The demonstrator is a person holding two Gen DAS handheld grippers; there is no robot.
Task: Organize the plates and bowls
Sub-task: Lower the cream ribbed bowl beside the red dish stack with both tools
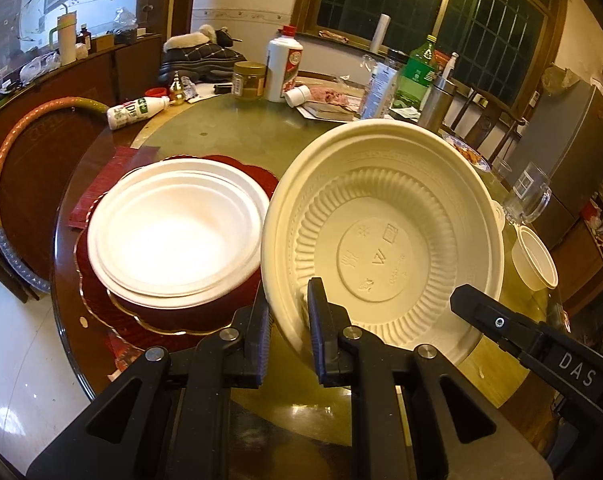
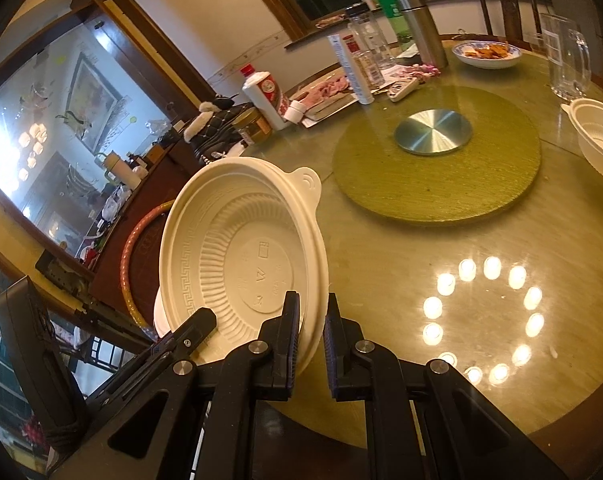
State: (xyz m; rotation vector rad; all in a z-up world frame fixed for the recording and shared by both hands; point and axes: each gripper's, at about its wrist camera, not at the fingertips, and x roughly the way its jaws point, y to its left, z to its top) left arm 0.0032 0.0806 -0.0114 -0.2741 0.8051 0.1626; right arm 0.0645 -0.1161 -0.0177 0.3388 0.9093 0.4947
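Note:
A cream plastic bowl (image 1: 385, 240) is held tilted above the table, its ribbed inside facing me. My left gripper (image 1: 289, 320) is shut on its near left rim. My right gripper (image 2: 311, 332) is shut on the rim at the bowl's other side; the bowl also shows in the right wrist view (image 2: 241, 256), and the right gripper's finger shows in the left wrist view (image 1: 501, 320). Left of the bowl, a stack of white bowls (image 1: 177, 236) sits on red gold-edged plates (image 1: 141, 312).
Another cream bowl (image 2: 599, 136) and a glass mug (image 2: 569, 60) stand at the right table edge. A green turntable (image 2: 433, 156) with a metal disc fills the centre. Bottles, a jar, a flask, papers and a food dish (image 2: 487, 54) crowd the far side.

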